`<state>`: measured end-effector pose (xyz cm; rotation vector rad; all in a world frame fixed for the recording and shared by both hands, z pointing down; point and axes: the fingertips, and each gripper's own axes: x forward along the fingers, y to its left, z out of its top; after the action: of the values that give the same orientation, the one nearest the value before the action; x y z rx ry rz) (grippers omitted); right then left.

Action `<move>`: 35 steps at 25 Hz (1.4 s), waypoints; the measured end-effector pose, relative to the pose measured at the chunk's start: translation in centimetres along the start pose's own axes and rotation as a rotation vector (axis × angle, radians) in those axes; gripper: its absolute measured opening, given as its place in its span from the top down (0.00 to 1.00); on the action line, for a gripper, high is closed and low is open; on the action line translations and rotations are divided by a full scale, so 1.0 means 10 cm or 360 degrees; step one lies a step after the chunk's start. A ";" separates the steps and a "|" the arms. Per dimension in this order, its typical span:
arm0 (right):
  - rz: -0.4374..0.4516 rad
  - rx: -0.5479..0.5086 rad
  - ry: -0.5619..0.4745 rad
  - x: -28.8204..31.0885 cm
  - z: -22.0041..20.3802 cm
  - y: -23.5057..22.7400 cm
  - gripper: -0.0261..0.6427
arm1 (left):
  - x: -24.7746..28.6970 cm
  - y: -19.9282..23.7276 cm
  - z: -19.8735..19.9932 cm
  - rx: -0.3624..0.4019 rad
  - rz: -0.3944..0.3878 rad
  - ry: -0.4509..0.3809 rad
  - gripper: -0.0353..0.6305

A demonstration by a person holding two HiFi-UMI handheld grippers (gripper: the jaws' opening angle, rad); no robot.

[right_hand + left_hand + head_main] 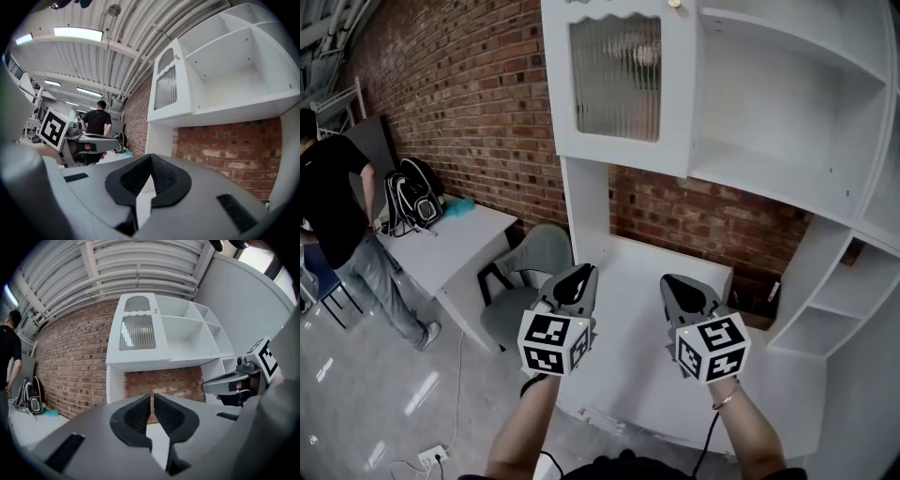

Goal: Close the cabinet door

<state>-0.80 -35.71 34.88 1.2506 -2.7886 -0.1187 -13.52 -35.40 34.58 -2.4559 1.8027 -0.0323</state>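
Nearest, at 6 o'clock in the head view, two forearms held the grippers low and side by side. The left gripper [579,274] had its jaws nearly together, with a thin slit between the pads and nothing in it. The right gripper [680,281] had its jaw tips meeting, also empty. Both hung over the white desk top [647,323] of the unit and touched nothing.

Farther up, at 12 o'clock, was the cabinet door [614,80], white with a ribbed glass pane. A small knob [674,4] sat at its upper right corner. The door looked about flush with the frame; whether it was fully shut could not be told. Both grippers were well below it.

To finish well, I judge that a closed gripper should rise to the knob side. It should press the painted frame, not the glass, gently until the door seats.

The open shelves [787,122] at 1 o'clock were bare, and so were the small cubbies [839,300] at 3 o'clock. Something pale showed behind the glass, too blurred to name.

At 9 o'clock stood a grey chair [530,267]. Beyond it, a backpack [412,202] lay on a side table [459,244]. A person [333,197] stood farthest off, by the brick wall [459,103].
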 end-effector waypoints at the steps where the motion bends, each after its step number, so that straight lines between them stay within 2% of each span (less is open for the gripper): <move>1: -0.0003 0.0024 -0.0005 -0.03 -0.03 0.00 0.96 | -0.07 0.01 -0.07 -0.0011 0.0016 0.0017 0.90; 16: 0.0034 0.0365 0.0036 -0.36 -0.55 0.23 0.96 | -0.82 0.07 -0.74 -0.0157 0.0145 0.0171 0.92; 26: 0.0050 0.0332 0.0126 -0.42 -0.88 0.36 0.96 | -0.97 0.05 -1.00 -0.0222 0.0175 0.0239 0.92; 35: 0.0047 0.0333 0.0131 -0.40 -0.92 0.37 0.96 | -0.99 0.09 -1.13 -0.0255 0.0177 0.0270 0.92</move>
<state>0.08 -30.63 44.26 1.2233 -2.8044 0.2271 -18.19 -26.93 46.11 -2.5227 2.0858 -0.0943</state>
